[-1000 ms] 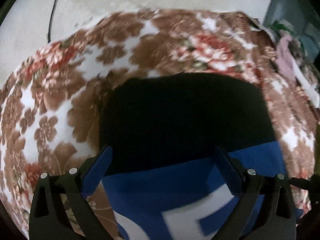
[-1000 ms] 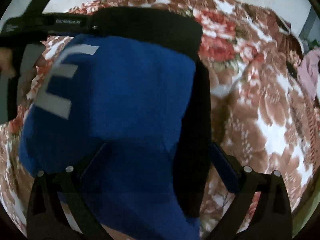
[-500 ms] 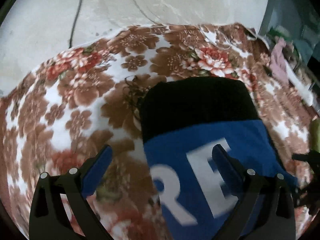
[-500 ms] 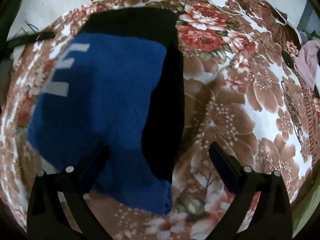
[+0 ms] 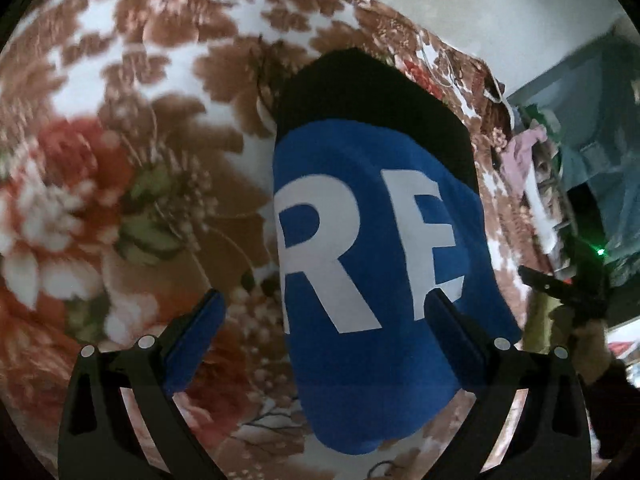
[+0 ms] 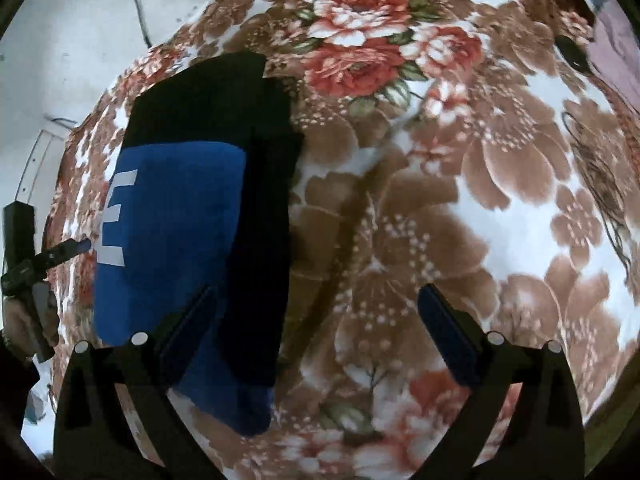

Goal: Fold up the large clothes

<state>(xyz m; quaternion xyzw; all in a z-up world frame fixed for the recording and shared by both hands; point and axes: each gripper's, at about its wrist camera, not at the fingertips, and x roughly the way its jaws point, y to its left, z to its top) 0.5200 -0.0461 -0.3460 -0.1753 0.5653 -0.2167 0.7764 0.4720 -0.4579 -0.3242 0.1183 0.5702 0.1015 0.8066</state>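
Note:
A folded blue and black garment (image 5: pixel 372 240) with white letters lies flat on a floral blanket (image 5: pixel 140 160). It also shows at the left of the right wrist view (image 6: pixel 180 232). My left gripper (image 5: pixel 324 320) is open and empty, held above the garment's near left edge. My right gripper (image 6: pixel 316 312) is open and empty, held above the blanket just right of the garment. The other gripper shows at the edge of each view, at the right in the left wrist view (image 5: pixel 560 292) and at the left in the right wrist view (image 6: pixel 36 268).
The floral blanket (image 6: pixel 460 200) covers the whole bed. A pale wall (image 6: pixel 60 40) with a cable lies beyond it. A pile of clothes (image 5: pixel 528 160) sits at the bed's far right. A small dark object (image 6: pixel 574 54) lies on the blanket.
Both grippers have let go of the garment and pulled back and up. The garment now lies folded on the blanket, and both views show more of the bed.

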